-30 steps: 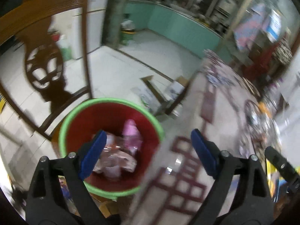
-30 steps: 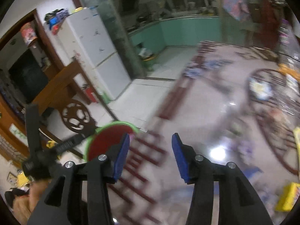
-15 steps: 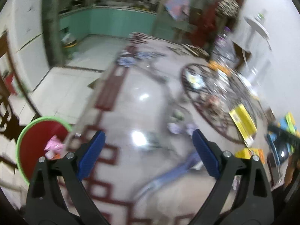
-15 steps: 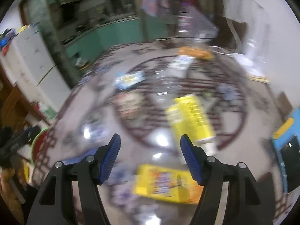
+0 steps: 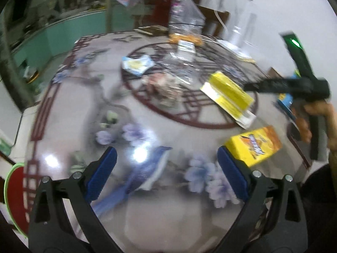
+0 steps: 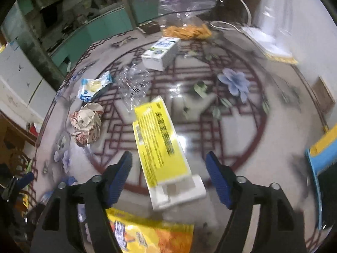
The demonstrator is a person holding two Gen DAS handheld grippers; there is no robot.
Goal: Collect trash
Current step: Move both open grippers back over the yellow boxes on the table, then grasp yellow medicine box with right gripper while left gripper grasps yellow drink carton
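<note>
Trash lies on a glossy patterned table (image 5: 168, 210). A long yellow packet (image 6: 160, 145) lies between my open right gripper's (image 6: 170, 175) jaws; it also shows in the left wrist view (image 5: 228, 94). An orange-yellow snack bag (image 5: 254, 145) lies by my open, empty left gripper (image 5: 166, 168) and under the right one (image 6: 151, 238). Farther off lie crumpled paper (image 6: 87, 124), a blue-white wrapper (image 6: 93, 85), clear plastic (image 6: 132, 84) and a white carton (image 6: 161, 53). The red bin with a green rim (image 5: 14, 196) sits at the table's left edge.
A clear bag of orange snacks (image 6: 187, 30) stands at the table's far side beside a white cable (image 6: 242, 6). A blue object (image 6: 322, 158) sits at the right edge. A teal counter (image 5: 63, 35) and a fridge (image 6: 14, 73) stand beyond the table.
Both grippers have swung from the red bin to over the table. The right gripper has widened and come down over the long yellow packet. The left gripper stays open and empty.
</note>
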